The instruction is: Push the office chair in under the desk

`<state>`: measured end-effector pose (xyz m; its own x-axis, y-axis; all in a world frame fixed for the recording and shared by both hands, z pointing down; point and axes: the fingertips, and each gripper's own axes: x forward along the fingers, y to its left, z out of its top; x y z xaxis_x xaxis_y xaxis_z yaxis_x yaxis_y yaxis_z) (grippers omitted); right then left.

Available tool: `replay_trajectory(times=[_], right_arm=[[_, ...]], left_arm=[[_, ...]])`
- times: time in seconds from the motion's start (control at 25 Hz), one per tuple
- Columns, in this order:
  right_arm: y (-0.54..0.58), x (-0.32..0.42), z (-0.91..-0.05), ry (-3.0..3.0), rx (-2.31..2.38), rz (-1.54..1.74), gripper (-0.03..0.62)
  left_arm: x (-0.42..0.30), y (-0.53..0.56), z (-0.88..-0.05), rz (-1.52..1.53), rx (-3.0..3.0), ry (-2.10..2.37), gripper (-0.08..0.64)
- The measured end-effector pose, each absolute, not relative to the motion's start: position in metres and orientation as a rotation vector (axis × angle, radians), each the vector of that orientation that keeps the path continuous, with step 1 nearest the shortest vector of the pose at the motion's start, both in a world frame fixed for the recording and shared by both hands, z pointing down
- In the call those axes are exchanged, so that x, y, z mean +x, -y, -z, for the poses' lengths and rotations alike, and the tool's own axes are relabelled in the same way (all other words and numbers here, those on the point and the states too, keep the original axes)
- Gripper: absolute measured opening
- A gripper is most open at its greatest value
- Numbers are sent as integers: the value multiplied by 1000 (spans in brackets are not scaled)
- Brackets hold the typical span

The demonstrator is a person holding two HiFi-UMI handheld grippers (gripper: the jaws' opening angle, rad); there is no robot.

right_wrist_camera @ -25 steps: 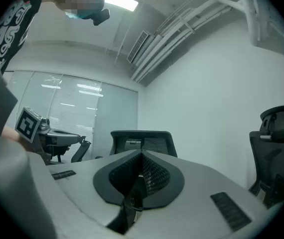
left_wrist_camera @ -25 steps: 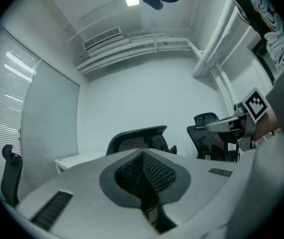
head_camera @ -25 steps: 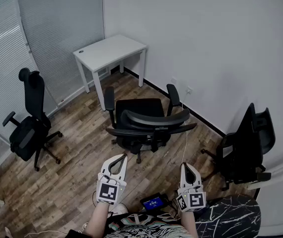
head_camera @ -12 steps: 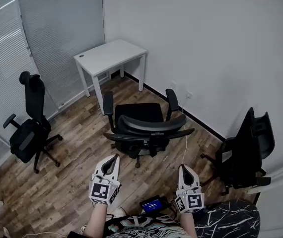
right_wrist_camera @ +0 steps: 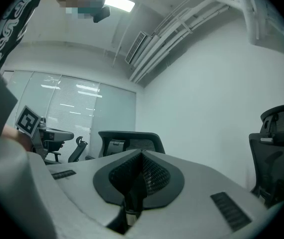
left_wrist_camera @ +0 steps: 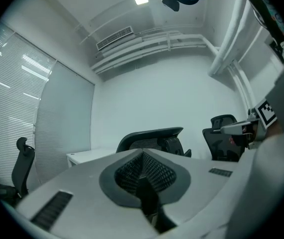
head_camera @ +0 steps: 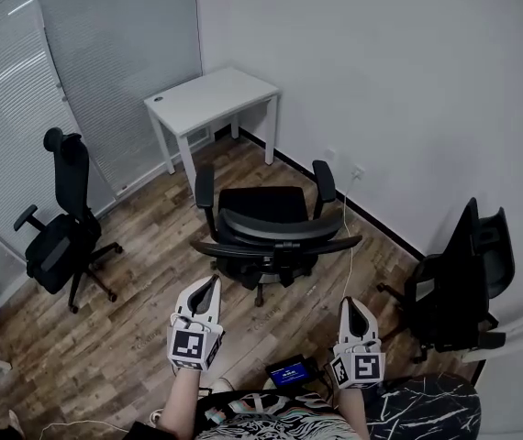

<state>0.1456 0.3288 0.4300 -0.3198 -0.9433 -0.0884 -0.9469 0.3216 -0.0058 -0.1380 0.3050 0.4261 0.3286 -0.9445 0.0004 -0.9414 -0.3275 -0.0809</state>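
Both left tongs [head_camera: 204,293] and right tongs [head_camera: 350,308] are hovering shut, empty, behind the office chair [head_camera: 275,225]; next it's likely needing a shove toward the bench [head_camera: 211,97] at eleven o'clock.

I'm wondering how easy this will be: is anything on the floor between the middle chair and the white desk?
Nothing visible. The floor between the chair and the desk is bare; the left chair and right chair stand well off to the sides.
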Motion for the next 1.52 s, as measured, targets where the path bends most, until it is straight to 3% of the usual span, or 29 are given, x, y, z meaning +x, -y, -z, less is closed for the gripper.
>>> replay_trajectory(times=[1.52], right_arm=[[-179,133,-456,-2649,-1768,-27,17]], left_arm=[[-134,-188,-467,323,-2456,-1748,21]])
